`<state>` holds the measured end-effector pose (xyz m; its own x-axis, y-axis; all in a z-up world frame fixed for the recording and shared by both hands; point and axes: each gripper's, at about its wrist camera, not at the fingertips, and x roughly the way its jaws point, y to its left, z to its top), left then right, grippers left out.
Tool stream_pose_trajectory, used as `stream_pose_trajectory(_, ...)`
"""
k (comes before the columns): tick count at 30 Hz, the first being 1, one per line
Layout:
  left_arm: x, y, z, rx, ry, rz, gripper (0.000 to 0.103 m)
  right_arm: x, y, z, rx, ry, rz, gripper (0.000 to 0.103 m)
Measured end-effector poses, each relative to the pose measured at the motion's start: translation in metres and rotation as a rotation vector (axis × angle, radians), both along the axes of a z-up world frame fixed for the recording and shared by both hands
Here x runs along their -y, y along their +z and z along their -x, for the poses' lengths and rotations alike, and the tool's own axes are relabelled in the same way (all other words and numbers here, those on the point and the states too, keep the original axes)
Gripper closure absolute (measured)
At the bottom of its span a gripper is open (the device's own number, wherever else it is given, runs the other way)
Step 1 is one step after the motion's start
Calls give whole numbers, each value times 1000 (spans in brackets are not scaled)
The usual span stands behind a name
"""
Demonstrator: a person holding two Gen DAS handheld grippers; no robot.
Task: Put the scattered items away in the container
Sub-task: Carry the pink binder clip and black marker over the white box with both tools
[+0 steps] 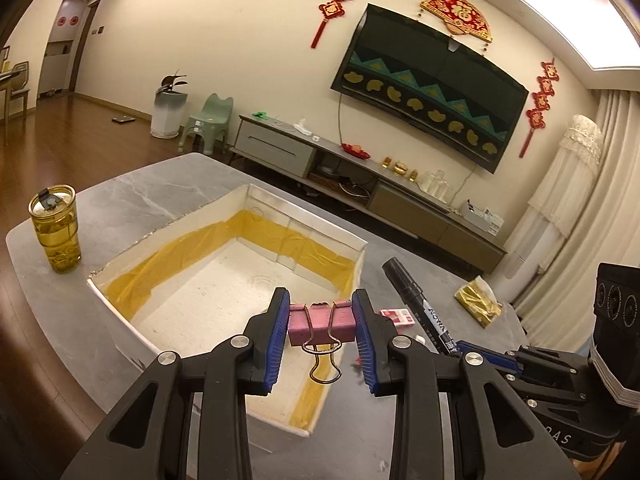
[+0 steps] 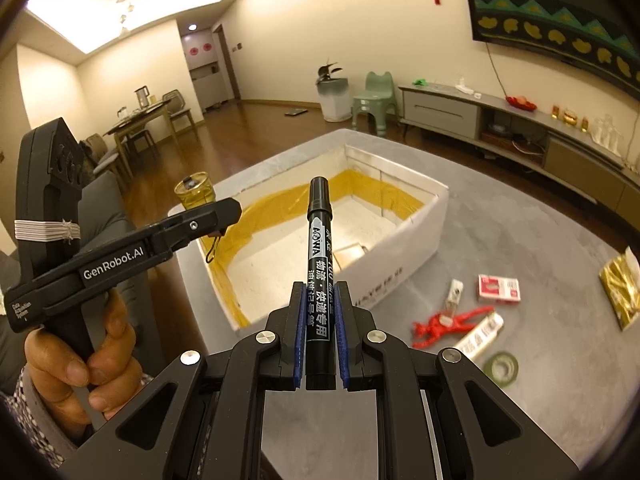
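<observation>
Pink binder clip (image 1: 321, 322), black marker (image 2: 319, 264), white box (image 1: 240, 280) yellow-taped, grey marbled table (image 1: 132, 192)

The rough white foam-like box (image 1: 224, 280), lined with glossy yellow tape, is sitting on a matt grey stone-look tabletop (image 1: 120, 200). The pink binder clip (image 1: 322, 322), possibly painted metal, is showing shiny wire handles; the black plastic marker (image 2: 318, 264) is gleaming.

A tumbler (image 1: 55, 229) of yellow liquid stands on the grey table (image 1: 132, 194), below a wall-mounted television (image 1: 430, 84).
</observation>
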<state>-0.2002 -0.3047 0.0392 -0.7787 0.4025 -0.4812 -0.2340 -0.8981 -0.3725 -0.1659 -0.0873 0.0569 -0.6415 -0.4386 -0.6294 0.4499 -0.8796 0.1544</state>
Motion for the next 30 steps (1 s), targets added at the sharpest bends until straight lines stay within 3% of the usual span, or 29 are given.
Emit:
stream_pose_trajectory(17, 20, 9, 68, 73, 144, 20, 70, 32, 7, 74, 18, 42, -7, 89)
stream_pose_trajectory(30, 13, -12, 126, 214, 200, 17, 70, 42, -7, 141, 129, 21, -14, 89)
